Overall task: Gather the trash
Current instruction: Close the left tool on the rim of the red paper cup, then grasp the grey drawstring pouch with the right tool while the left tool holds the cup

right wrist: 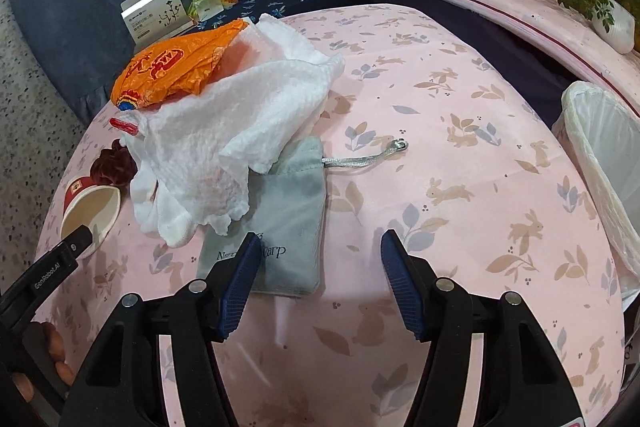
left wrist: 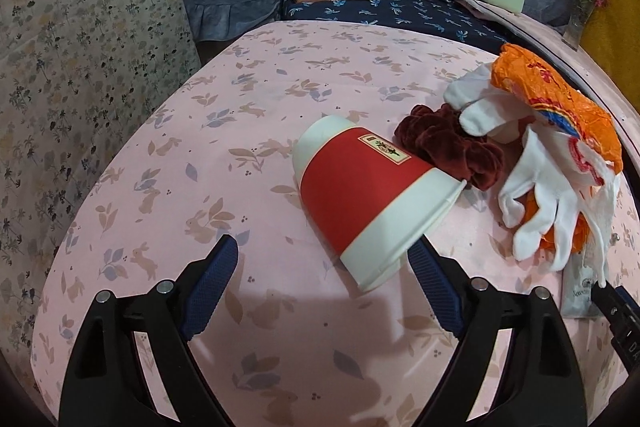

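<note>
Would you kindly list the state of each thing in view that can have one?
Left gripper: open, empty, beside the cup.
Right gripper: open, empty, over the pouch.
Paper cup: tipped on its side, looks empty.
Orange wrapper: crumpled, atop the gloves.
White gloves: heaped, overlapping the pouch.
Grey pouch: flat, cord trailing out.
Bin: lined, open.

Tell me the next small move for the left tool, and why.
Probably ease the left tool forward and rightward so its open jaws straddle the paper cup. The cup lies tipped on its side, rim just beside the right finger, ungrasped.
</note>
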Demonstrator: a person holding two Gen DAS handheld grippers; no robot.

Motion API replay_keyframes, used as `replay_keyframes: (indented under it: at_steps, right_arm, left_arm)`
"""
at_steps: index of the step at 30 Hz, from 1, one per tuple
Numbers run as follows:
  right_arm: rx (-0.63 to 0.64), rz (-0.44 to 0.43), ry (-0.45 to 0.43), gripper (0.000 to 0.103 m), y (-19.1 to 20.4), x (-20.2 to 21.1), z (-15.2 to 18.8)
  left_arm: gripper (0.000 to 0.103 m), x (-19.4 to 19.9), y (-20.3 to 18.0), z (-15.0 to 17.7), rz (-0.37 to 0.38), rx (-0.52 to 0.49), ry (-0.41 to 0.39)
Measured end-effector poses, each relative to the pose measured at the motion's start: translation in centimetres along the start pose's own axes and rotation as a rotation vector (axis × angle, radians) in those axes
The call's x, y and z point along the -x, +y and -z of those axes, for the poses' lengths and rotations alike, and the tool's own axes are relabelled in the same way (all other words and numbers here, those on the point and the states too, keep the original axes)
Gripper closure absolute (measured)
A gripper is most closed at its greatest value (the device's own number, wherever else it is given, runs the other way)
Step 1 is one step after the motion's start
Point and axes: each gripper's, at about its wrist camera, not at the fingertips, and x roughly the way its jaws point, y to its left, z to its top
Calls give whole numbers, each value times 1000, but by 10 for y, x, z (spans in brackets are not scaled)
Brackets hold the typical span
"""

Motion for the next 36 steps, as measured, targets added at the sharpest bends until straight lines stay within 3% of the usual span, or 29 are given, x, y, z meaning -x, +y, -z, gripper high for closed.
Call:
replay_keyframes:
  at_steps: [2, 3, 7, 9, 12, 20, 30, 36]
  right_arm:
    - [17, 10, -9, 51, 3, -1, 1]
    - [23, 10, -11, 57, 4, -2, 1]
    - [33, 7, -17, 75, 5, -2, 2]
    - [32, -1, -14, 90, 4, -1, 4]
    - [24, -20, -5, 97, 2, 2, 7]
    - [4, -51, -18, 100, -5, 25, 20]
    - [-20, -70, -111, 100, -21, 77, 22]
    - [-44, -80, -163, 100, -40, 107, 22]
  left_arm:
    - [27, -2, -1, 0, 6, -5, 2]
    - [35, -4, -2, 0, 12, -10, 8]
    - [52, -4, -3, 0, 45, -8, 16]
    - [69, -1, -7, 1, 56, -18, 12]
    - [77, 4, -10, 3, 60, -29, 6]
    - [87, 32, -20, 14, 83, -45, -16]
    - [98, 77, -49, 28, 145, -93, -49]
    - [98, 103, -73, 36, 185, -126, -67]
